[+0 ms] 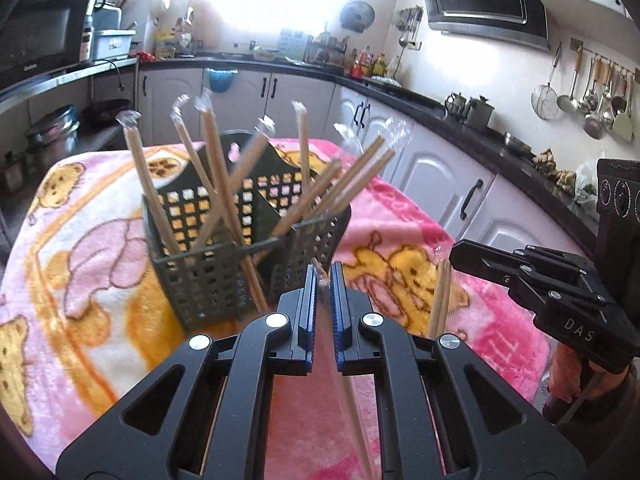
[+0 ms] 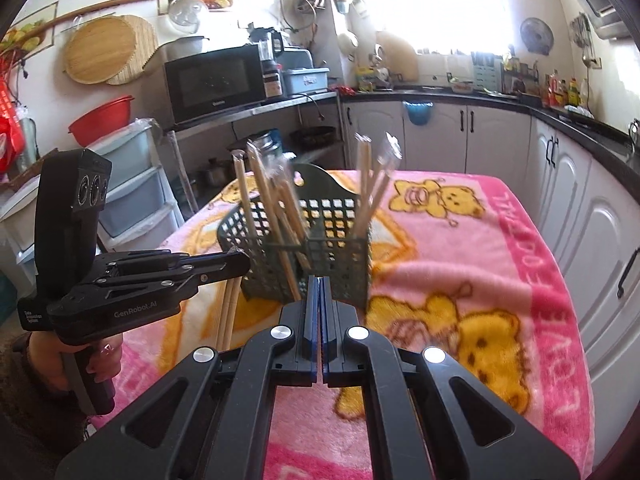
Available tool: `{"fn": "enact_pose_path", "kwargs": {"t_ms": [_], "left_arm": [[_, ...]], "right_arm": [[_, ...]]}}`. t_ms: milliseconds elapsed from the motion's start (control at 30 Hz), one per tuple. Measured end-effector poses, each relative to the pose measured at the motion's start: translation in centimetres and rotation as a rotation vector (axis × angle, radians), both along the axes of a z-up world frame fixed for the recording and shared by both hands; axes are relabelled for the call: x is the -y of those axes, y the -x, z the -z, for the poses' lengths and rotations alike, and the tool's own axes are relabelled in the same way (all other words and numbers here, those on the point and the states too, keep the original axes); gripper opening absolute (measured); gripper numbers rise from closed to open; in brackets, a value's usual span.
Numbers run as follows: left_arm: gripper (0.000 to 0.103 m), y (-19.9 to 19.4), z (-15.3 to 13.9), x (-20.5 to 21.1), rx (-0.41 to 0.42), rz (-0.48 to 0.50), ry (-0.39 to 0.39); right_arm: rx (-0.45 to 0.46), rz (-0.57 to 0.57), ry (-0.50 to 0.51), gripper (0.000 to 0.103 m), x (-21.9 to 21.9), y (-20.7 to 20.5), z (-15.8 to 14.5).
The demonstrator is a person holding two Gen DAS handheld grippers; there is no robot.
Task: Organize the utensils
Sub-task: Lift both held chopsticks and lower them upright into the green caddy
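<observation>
The left gripper (image 1: 322,276) is clamped on a wrapped pair of chopsticks (image 1: 352,396), which hangs down below its jaws. The right gripper (image 2: 321,286) is also closed on a wrapped pair (image 1: 440,300), seen from the left view dangling under its tip; its own view shows only the pressed-together jaws. Just ahead of both stands the dark basket (image 1: 208,276), with more wrapped chopsticks (image 1: 224,184) leaning upright in its compartments. The basket sits on a pink bear-print blanket (image 2: 460,264) covering the table. Kitchen cabinets (image 2: 500,140) run behind.
</observation>
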State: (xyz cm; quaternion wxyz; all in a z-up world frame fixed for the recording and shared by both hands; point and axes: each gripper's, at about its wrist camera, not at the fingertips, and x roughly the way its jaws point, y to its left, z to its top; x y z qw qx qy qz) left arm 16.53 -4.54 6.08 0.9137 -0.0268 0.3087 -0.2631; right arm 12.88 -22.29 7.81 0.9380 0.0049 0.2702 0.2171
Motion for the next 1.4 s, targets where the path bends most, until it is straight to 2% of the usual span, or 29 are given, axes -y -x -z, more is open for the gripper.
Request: {"fn": "enact_pose_path", "kwargs": {"t_ms": [467,900,1400], "left_arm": [[0.003,1.1,-3.8,-4.6,0.085,-0.098,0.046],[0.003,1.7,-7.5,-6.4,0.173,-0.136,0.061],[0.003,2.0,-11.4,-7.4,0.255,-0.157,0.072]], "right_arm": [[0.086,-0.048,-0.007,0.001,-1.8,0.2,-3.7],[0.159,-0.071,-0.008,0.001,-2.9,0.4,-6.5],[0.266,-0.097,-0.013,0.001,-4.1,0.5,-11.2]]}}
